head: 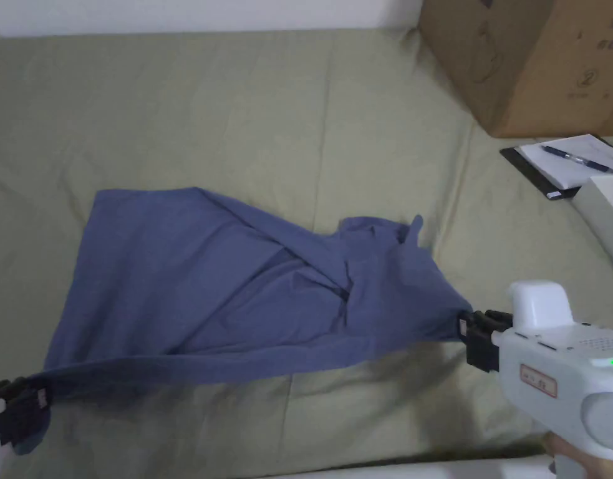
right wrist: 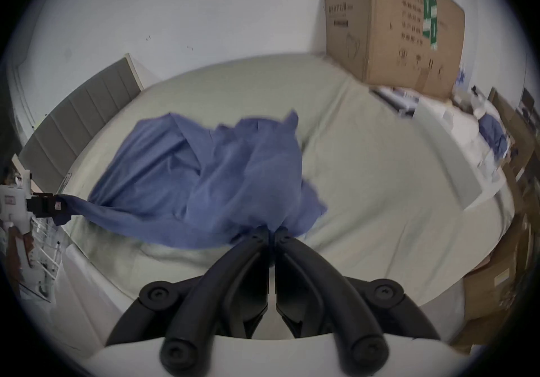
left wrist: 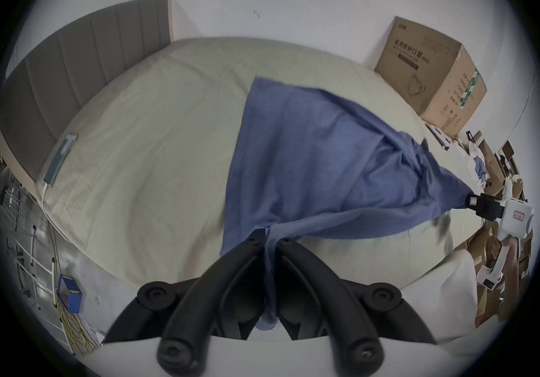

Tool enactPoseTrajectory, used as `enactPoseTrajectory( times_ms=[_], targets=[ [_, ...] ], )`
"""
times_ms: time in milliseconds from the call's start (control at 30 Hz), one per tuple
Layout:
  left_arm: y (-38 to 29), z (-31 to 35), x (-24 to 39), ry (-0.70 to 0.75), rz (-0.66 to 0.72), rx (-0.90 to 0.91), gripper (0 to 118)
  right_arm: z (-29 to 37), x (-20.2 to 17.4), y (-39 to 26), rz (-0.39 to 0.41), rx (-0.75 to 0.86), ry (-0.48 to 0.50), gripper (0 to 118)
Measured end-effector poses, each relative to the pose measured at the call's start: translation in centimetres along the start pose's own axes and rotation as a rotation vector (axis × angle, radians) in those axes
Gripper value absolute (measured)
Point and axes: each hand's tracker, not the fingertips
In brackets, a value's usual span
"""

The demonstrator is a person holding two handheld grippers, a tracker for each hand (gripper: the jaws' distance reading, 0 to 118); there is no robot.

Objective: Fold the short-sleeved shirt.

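We note the bed (head: 236, 93), covered in a pale green sheet, as the working surface; a cardboard box (head: 535, 62) stands at its far right corner, with a clipboard (head: 542, 171) carrying paper and a pen just in front of it. The blue shirt (head: 236, 287) lies across the near half of the bed, its far portion resting on the sheet in loose diagonal creases, its near edge lifted and drawn into a taut line between our two tools. The long axis of that stretched edge runs left to right, roughly parallel to the near side of the bed, sloping slightly upward toward the right in the head view. The right gripper (head: 470, 327) sits at the right end of that line, jaws pressed together on a bunched corner of cloth; in the right gripper view the fabric gathers to a point exactly where the jaws meet. The left gripper (head: 21, 399) holds the opposite end at the lower left, likewise clamped, with a tail of cloth hanging down between its jaws in the left gripper view. The body of the garment thus lies away from both grippers, toward the far side of the bed. Judgement: neither hand is nearer; both sit at the ends of one edge, so the coming move likely carries them together, forward over the cloth or outward to flatten it.
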Motion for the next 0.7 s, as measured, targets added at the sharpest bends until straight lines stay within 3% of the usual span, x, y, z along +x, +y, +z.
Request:
enactPoseTrajectory(
  times_ms=[267,433,700],
  targets=[
    [11.7,2.8,0.9,-0.031,-0.038,0.223,3,4.5,1.0,13.6,-0.110,0.247,0.054,2],
    [22.0,3.7,3.1,-0.019,-0.045,0.356,3,4.1,0.6,22.9,-0.093,0.314,0.037,2],
    [39.7,4.9,6.5,-0.064,-0.002,0.469,3,3.1,1.3,38.7,-0.151,0.407,0.005,2]
  ],
)
